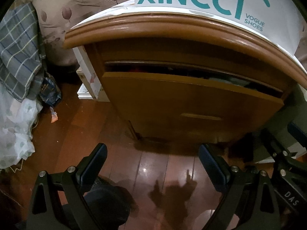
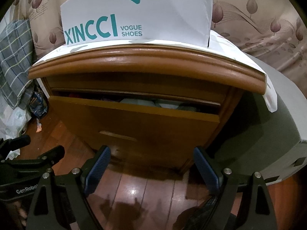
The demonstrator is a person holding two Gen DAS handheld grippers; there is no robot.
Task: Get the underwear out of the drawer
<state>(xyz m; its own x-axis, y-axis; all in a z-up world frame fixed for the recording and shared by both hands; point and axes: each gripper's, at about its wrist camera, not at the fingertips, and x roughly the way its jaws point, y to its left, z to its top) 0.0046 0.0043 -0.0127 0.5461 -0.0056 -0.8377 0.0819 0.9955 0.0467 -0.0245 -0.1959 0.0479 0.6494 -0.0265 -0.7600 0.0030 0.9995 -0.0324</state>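
Standing ahead of both spread, empty jaws, the wooden nightstand [image 2: 145,72] carries a white shoe bag [image 2: 138,13] above its slightly open drawer [image 2: 134,122], where folded underwear [image 2: 142,102] shows through the gap, beyond the left gripper [image 1: 153,164] and right gripper [image 2: 151,164] over the floor [image 2: 142,187].

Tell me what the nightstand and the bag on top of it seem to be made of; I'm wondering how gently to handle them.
The nightstand looks like brown wood or wood veneer with a glossy varnish: its moulded top edge shows bright highlights. The drawer front looks flatter and more matte, possibly laminate. The bag appears to be white paper, judging by its sharp creases and printed teal lettering.
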